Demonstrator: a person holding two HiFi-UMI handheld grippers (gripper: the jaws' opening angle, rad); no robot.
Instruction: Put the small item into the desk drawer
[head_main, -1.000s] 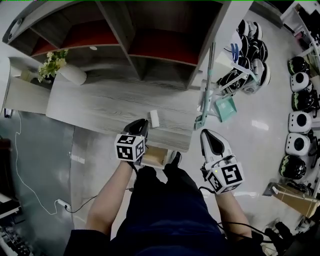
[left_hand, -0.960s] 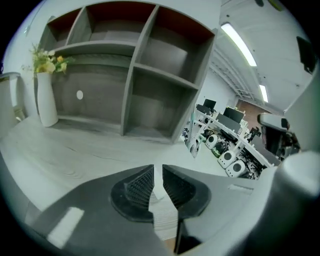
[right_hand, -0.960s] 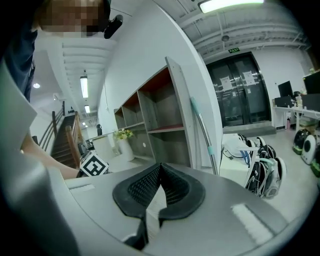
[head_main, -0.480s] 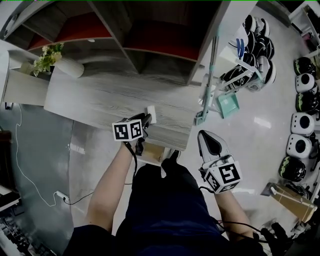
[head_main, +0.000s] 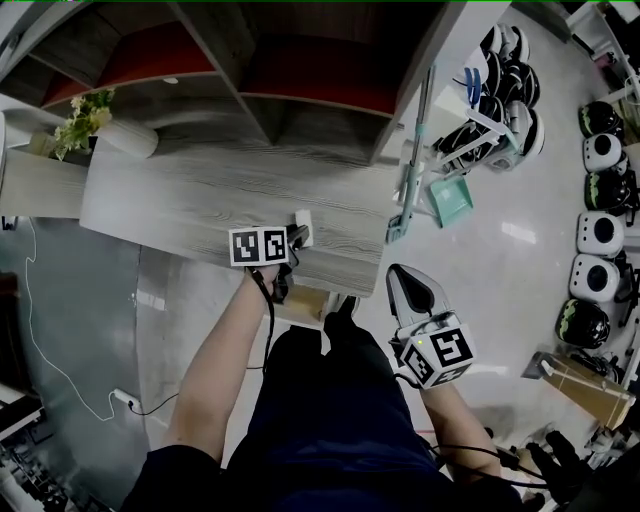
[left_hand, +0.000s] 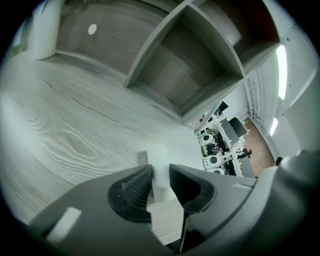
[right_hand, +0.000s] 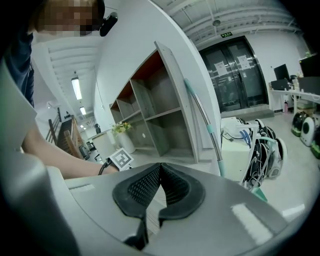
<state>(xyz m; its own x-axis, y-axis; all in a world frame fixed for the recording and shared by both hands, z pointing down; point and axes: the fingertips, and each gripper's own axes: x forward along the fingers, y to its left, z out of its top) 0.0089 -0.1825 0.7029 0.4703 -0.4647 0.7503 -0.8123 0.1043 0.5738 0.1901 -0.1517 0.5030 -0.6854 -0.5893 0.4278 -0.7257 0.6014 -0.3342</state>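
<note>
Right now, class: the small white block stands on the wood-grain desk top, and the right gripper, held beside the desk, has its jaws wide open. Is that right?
No: the jaws of the right gripper are together, with nothing between them, as the right gripper view shows. The small white block does stand on the desk top, and that gripper is beside the desk.

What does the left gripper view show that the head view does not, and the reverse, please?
Only the left gripper view shows how the jaws of the left gripper stand: apart, having just been opening, with the small white block between them on the desk top. Only the head view shows the right gripper off the desk's edge above the floor, the person's legs and the teal dustpan. Both show the block, the wood-grain desk top and the open shelf compartments behind it.
</note>
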